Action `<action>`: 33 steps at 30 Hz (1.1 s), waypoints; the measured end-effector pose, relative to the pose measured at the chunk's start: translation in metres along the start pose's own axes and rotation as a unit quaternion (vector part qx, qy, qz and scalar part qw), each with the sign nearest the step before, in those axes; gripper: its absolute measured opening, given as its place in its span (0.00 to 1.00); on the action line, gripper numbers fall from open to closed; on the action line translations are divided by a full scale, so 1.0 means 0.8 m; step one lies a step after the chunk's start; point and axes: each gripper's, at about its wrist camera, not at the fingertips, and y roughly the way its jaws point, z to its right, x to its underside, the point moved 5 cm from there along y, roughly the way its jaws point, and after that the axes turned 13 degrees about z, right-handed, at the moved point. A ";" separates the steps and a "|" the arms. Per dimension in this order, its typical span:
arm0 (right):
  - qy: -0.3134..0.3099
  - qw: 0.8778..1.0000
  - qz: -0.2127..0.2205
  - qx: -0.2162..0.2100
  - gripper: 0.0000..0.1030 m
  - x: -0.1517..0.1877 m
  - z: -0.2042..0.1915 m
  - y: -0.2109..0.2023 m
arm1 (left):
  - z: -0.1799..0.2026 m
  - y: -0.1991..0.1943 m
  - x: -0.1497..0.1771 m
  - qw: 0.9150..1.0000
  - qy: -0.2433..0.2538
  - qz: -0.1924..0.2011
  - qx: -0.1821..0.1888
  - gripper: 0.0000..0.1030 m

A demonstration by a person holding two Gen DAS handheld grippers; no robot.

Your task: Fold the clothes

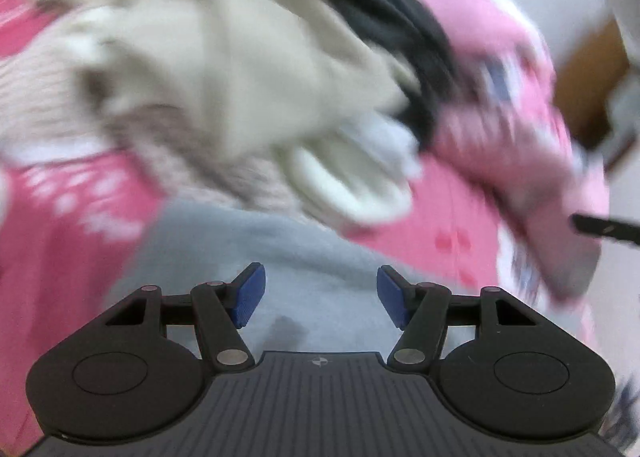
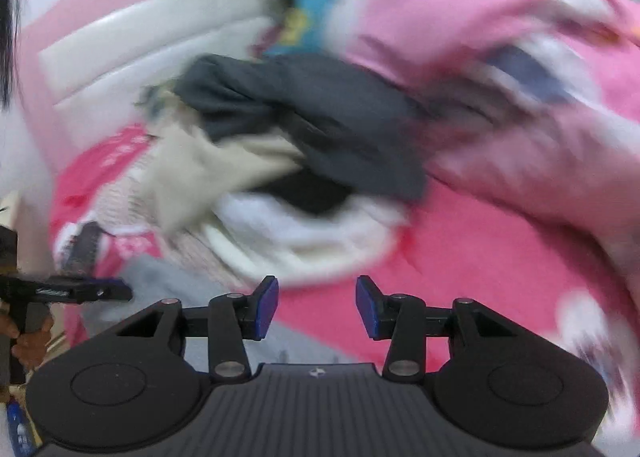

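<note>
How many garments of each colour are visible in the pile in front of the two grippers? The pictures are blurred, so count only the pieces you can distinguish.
Beige garment: 1
Dark grey garment: 1
White garment: 1
Light grey garment: 1
Blue garment: 1
Total: 5 distinguishable pieces, lying on pink bedding. Blur may hide others.

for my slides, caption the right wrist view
Open right gripper hovers over a blurred clothes pile on pink bedding.
</note>
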 end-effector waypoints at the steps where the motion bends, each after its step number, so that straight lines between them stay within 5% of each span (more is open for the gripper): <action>1: 0.026 1.000 -0.007 0.011 0.51 0.017 0.013 -0.012 | 0.017 0.012 0.007 1.000 0.028 -0.010 0.004 0.60; 3: 0.088 0.996 -0.027 0.024 0.52 0.061 0.034 -0.034 | 0.051 0.036 0.021 0.996 0.085 -0.031 0.013 0.61; 10: 0.126 0.986 -0.097 0.053 0.52 0.178 0.071 -0.070 | 0.155 0.091 0.085 0.990 0.106 -0.092 0.034 0.61; 16: 0.077 0.976 -0.160 0.127 0.52 0.234 0.120 -0.150 | 0.222 0.135 0.122 0.983 0.141 -0.117 0.001 0.61; 22: -0.018 0.948 -0.221 0.228 0.52 0.297 0.164 -0.231 | 0.238 0.162 0.134 0.979 0.157 -0.117 -0.052 0.63; 28: -0.051 0.939 -0.253 0.225 0.52 0.352 0.170 -0.244 | 0.244 0.171 0.134 0.977 0.155 -0.124 -0.072 0.65; 31: -0.070 0.930 -0.278 0.230 0.45 0.384 0.172 -0.242 | 0.246 0.172 0.135 0.977 0.154 -0.124 -0.080 0.66; 33: -0.088 0.920 -0.289 0.249 0.24 0.397 0.182 -0.247 | 0.247 0.174 0.135 0.977 0.151 -0.123 -0.085 0.66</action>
